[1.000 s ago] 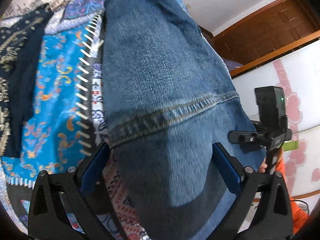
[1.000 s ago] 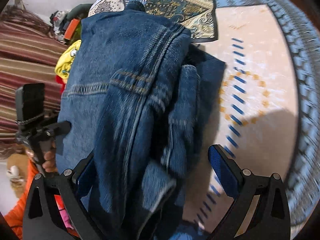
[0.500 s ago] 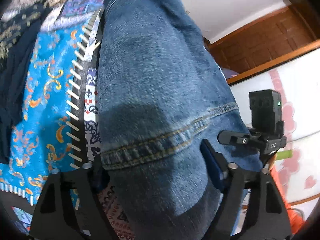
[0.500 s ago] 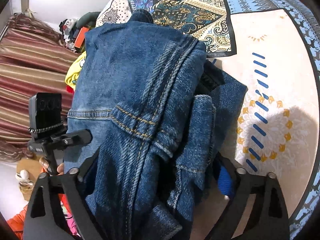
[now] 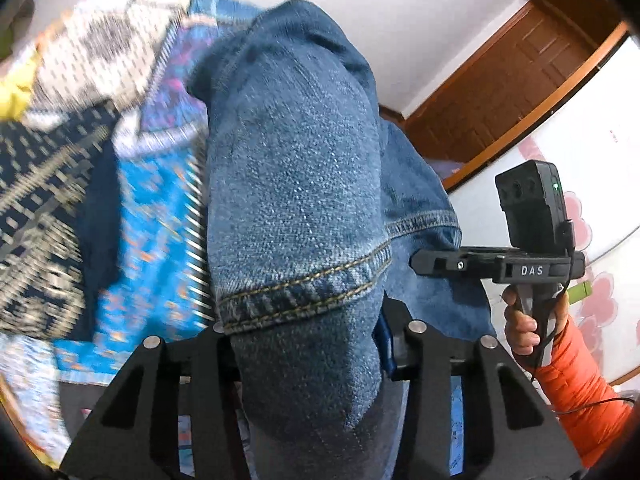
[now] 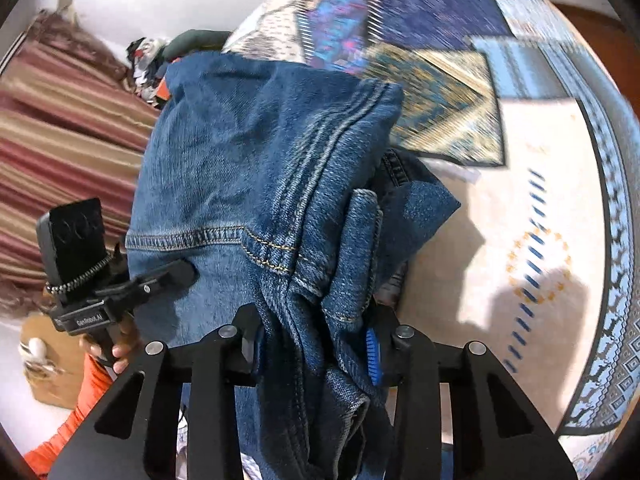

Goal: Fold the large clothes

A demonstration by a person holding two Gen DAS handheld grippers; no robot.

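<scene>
Denim jeans [image 5: 296, 200] hang clamped in both left tongs [image 5: 306, 344] and right tongs [image 6: 312, 340].

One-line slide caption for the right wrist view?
Right gripper clamps bunched blue jeans above a patterned bedspread, left gripper gripping alongside.

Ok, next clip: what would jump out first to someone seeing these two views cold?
The blue jeans fill the middle of both views, bunched and lifted above the patterned bedspread. Each gripper is clamped on the denim: the left gripper below a stitched hem, the right gripper on a thick wad of seams. In the left view the person's orange sleeve shows at the lower right.
</scene>
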